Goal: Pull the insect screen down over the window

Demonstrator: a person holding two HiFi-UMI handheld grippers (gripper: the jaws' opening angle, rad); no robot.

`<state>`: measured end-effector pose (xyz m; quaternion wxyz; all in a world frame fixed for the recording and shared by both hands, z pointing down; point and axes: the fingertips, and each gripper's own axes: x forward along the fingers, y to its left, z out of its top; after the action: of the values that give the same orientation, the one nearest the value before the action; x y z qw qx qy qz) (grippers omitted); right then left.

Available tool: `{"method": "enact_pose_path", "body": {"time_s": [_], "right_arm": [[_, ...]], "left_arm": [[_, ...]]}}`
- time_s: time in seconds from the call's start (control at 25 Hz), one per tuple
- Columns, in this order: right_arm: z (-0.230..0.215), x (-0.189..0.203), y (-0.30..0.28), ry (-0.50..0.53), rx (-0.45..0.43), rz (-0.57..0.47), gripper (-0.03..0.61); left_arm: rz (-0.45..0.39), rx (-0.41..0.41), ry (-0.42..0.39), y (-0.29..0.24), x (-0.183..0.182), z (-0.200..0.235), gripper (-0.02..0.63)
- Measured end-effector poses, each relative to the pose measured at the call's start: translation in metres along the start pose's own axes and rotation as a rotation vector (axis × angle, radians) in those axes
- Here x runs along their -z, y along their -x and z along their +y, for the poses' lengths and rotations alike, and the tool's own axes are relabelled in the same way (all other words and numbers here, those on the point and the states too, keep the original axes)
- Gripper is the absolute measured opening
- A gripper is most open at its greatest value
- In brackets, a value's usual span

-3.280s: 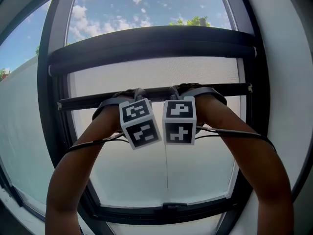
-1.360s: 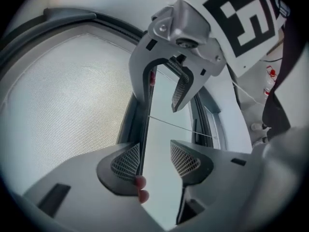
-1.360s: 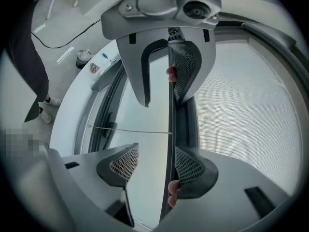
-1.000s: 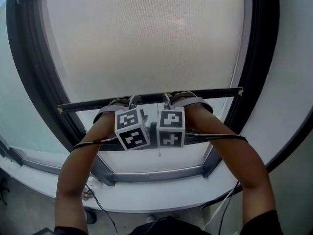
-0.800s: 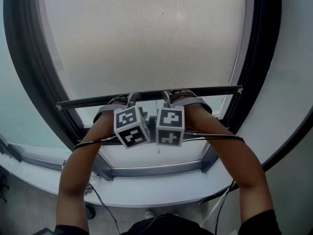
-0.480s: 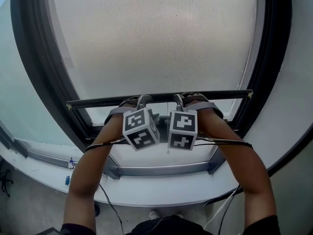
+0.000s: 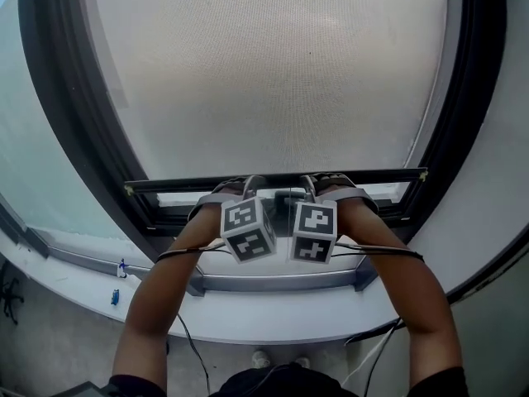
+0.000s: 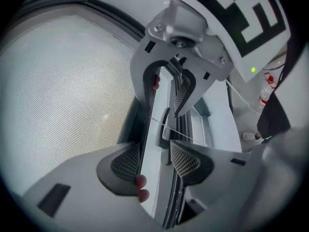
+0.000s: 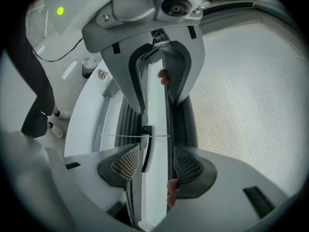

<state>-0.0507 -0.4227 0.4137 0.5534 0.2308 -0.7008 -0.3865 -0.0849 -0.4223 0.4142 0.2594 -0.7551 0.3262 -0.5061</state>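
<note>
The insect screen (image 7: 273, 73) hangs as grey mesh over nearly the whole window. Its dark bottom bar (image 7: 380, 174) sits just above the lower window frame (image 7: 281, 283). My left gripper (image 7: 241, 187) and right gripper (image 7: 321, 182) rest side by side on the middle of the bar. In the left gripper view the bar (image 8: 145, 144) runs through the notched tips of both jaws of the left gripper (image 8: 159, 124), hooked rather than squeezed. It lies the same way (image 9: 166, 129) in the right gripper (image 9: 154, 129), whose jaws have just been closing a little. A thin cord (image 9: 120, 136) crosses between them.
A dark latch (image 7: 289, 197) sits on the frame between the grippers. The white sill (image 7: 74, 279) holds small items (image 7: 120, 269) at the left. Cables (image 7: 372, 337) hang off my arms. A person's shoes (image 7: 263, 359) stand on the floor below, with another person (image 9: 34, 95) behind.
The bar and both grippers have moved down together. Sky showed above the screen before; mesh now fills the pane and the bar is close to the lower frame.
</note>
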Motion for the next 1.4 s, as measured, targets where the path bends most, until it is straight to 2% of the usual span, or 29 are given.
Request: {"method": "enact_pose_path", "body": {"time_s": [0.2, 0.52, 1.0, 1.4], "right_arm": [[0.009, -0.001, -0.008, -0.001, -0.021, -0.007, 0.224], [0.031, 0.003, -0.026, -0.010, -0.075, 0.003, 0.224], [0.036, 0.003, -0.031, -0.039, -0.076, -0.013, 0.224], [0.063, 0.006, -0.045, -0.046, -0.137, -0.006, 0.224]], "left_arm": [[-0.032, 0.031, 0.057, -0.005, 0.003, -0.007, 0.201], [0.018, 0.050, 0.033, -0.028, 0.017, -0.026, 0.202], [0.033, 0.036, 0.024, -0.032, 0.020, -0.032, 0.202], [0.054, 0.107, 0.045, -0.048, 0.030, -0.058, 0.202]]}}
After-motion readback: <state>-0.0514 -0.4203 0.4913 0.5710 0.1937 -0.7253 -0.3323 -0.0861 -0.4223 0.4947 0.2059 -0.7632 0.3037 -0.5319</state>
